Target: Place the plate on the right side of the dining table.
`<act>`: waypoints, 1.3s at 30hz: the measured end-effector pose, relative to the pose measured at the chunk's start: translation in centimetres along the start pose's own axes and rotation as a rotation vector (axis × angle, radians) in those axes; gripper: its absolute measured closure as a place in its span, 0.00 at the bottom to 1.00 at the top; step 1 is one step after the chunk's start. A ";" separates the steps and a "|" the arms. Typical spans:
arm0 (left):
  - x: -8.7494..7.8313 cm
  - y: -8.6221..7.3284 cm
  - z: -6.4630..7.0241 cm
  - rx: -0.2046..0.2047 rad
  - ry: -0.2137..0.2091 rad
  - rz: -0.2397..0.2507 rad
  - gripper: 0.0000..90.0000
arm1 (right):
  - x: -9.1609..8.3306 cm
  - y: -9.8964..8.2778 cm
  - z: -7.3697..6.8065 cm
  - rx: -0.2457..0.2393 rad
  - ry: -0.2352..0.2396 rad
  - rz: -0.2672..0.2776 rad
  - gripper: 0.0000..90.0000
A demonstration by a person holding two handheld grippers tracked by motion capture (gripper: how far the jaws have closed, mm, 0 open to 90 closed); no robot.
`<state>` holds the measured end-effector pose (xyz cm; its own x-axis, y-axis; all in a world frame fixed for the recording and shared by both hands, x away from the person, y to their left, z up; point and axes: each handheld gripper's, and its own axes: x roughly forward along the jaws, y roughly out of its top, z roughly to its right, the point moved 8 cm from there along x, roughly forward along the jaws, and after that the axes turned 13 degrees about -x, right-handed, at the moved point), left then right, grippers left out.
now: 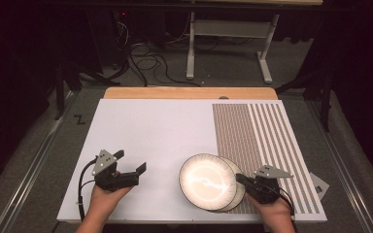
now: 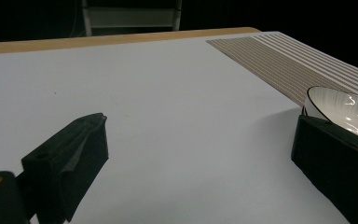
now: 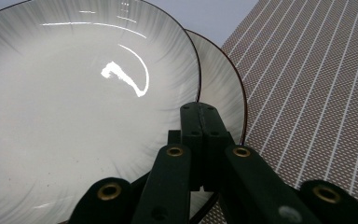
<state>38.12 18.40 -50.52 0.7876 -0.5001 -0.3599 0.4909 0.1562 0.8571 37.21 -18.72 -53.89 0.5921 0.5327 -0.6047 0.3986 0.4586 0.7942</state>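
A white desk (image 1: 145, 131) with a wooden far edge carries a brown striped mat (image 1: 267, 141) on its right side; behind it lie grey floor, loose cables (image 1: 148, 63) and a white frame's legs (image 1: 226, 43) in a dark room. Two round, shallow plates overlap at the mat's near left corner, the upper plate (image 1: 208, 181) raised and tilted over the lower plate (image 1: 239, 190). The right tongs (image 1: 243, 180) are clenched on the upper plate's right rim, while the left tongs (image 1: 130, 161) hover released, well to the plates' left.

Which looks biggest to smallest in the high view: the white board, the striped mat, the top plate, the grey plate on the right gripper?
1. White board
2. Striped mat
3. Top plate
4. Grey three-cornered plate on the right gripper

None look alike.
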 end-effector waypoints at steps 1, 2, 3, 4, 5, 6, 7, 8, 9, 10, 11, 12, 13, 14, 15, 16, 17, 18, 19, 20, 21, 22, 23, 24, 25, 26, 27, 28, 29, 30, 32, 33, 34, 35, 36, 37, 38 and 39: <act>0.0 0.0 0.0 0.000 0.000 0.000 0.05 | 0.0 0.0 0.0 0.000 -0.001 0.000 1.00; 0.0 0.0 0.0 0.000 0.000 0.000 0.05 | 0.0 0.0 0.0 0.000 -0.001 0.001 1.00; 0.0 0.0 0.0 0.000 0.000 0.000 0.05 | 0.0 0.0 0.0 0.000 -0.001 0.001 1.00; 0.0 0.0 0.0 -0.001 0.000 0.000 0.05 | 0.0 0.0 -0.1 -0.002 0.001 0.000 1.00; 0.0 0.0 0.0 -0.001 0.000 0.000 0.05 | 0.0 0.0 -0.1 -0.002 0.001 0.000 1.00; 0.0 0.0 0.0 -0.002 0.000 -0.001 0.05 | 0.0 0.0 -0.2 0.001 0.002 -0.001 1.00; 0.0 0.0 0.0 -0.002 0.000 -0.001 0.05 | 0.0 0.0 -0.2 0.001 0.002 -0.001 1.00; 0.0 0.0 0.0 -0.003 -0.001 -0.001 0.05 | 0.1 0.1 -0.2 -0.004 0.001 0.001 1.00; 0.0 0.0 0.0 -0.003 -0.001 -0.001 0.05 | 0.1 0.1 -0.2 -0.004 0.001 0.001 1.00; 0.0 0.0 0.0 -0.002 -0.001 -0.001 0.05 | 0.1 0.1 -0.2 -0.008 0.002 -0.002 1.00; 0.0 0.0 0.0 -0.002 -0.001 -0.001 0.05 | 0.1 0.1 -0.3 -0.007 0.003 -0.002 1.00; 0.0 0.0 0.0 -0.003 -0.001 -0.001 0.05 | 0.1 0.1 -0.4 -0.004 0.005 -0.002 1.00; 0.0 0.0 0.0 -0.003 -0.001 -0.001 0.05 | 0.1 0.1 -0.4 -0.004 0.005 -0.002 1.00; 0.0 0.0 0.0 -0.004 -0.002 -0.001 0.05 | 0.2 0.1 -0.5 -0.009 0.007 -0.005 1.00; 0.0 0.0 0.0 -0.004 -0.002 -0.001 0.05 | 0.2 0.1 -0.5 -0.009 0.007 -0.005 1.00; 0.0 0.0 0.0 -0.006 -0.002 0.000 0.05 | 0.2 0.2 -0.6 -0.013 0.011 -0.004 1.00; 0.0 0.0 0.0 -0.006 -0.002 0.000 0.05 | 0.3 0.2 -0.6 -0.013 0.012 -0.002 1.00; 0.0 0.0 0.0 -0.006 -0.002 0.000 0.05 | 0.3 0.2 -0.7 -0.011 0.013 -0.003 1.00; 0.0 0.0 0.0 -0.007 -0.003 0.000 0.05 | 0.3 0.2 -0.7 -0.011 0.013 -0.004 1.00; 0.0 0.0 0.0 -0.007 -0.003 0.000 0.05 | 0.3 0.2 -0.7 -0.007 0.014 -0.005 1.00; 0.0 0.0 0.0 -0.006 -0.003 -0.001 0.05 | 0.3 0.2 -0.7 -0.012 0.015 -0.003 1.00; 0.0 0.0 0.0 -0.006 -0.003 -0.001 0.05 | 0.3 0.3 -0.7 -0.012 0.019 0.001 1.00; 0.0 0.0 0.0 -0.006 -0.004 -0.002 0.05 | 0.3 0.2 -0.8 -0.012 0.020 -0.003 1.00; 0.0 0.0 0.0 -0.007 -0.004 -0.002 0.05 | 0.4 0.3 -0.8 -0.013 0.021 0.000 1.00; 0.0 0.0 0.0 -0.007 -0.004 -0.002 0.05 | 0.4 0.3 -0.8 -0.013 0.021 0.000 1.00; 0.0 0.0 0.0 -0.007 -0.004 -0.002 0.05 | 0.4 0.3 -0.9 -0.017 0.021 -0.001 1.00; 0.0 0.0 0.0 -0.007 -0.004 -0.002 0.05 | 0.4 0.3 -1.0 -0.015 0.025 -0.002 1.00; 0.0 0.0 0.0 -0.007 -0.005 -0.002 0.05 | 0.4 0.3 -1.0 -0.015 0.025 -0.002 1.00; 0.1 0.0 0.0 -0.009 -0.006 -0.002 0.05 | 0.5 0.3 -1.0 -0.014 0.024 -0.005 1.00; 0.1 0.0 0.0 -0.009 -0.007 -0.003 0.05 | 0.5 0.3 -1.0 -0.015 0.023 -0.007 1.00; 0.1 0.0 0.0 -0.009 -0.007 -0.003 0.05 | 0.6 0.2 -1.0 -0.019 0.023 -0.014 1.00; 0.0 0.0 0.0 -0.008 -0.007 -0.004 0.05 | 0.6 0.2 -1.1 -0.020 0.026 -0.013 1.00; 0.0 0.0 0.0 -0.008 -0.007 -0.003 0.05 | 0.6 0.2 -1.1 -0.019 0.024 -0.013 1.00; 0.0 0.0 0.0 -0.008 -0.007 -0.003 0.05 | 0.6 0.2 -1.1 -0.019 0.024 -0.013 1.00; 0.0 0.0 0.0 -0.009 -0.007 -0.003 0.05 | 0.6 0.2 -1.2 -0.021 0.024 -0.016 1.00; 0.0 0.0 0.0 -0.009 -0.007 -0.003 0.05 | 0.7 0.2 -1.2 -0.019 0.026 -0.016 1.00; 0.0 0.0 0.0 -0.013 -0.009 -0.003 0.05 | 0.7 0.2 -1.3 -0.021 0.029 -0.016 1.00; 0.0 0.0 0.0 -0.013 -0.009 -0.003 0.05 | 0.7 0.2 -1.3 -0.021 0.029 -0.016 1.00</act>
<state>38.15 18.40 -50.53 0.7828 -0.5080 -0.3594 0.4982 0.1658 0.8510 36.80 -17.33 -54.20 0.5650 0.5450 -0.6194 0.3933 0.4821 0.7829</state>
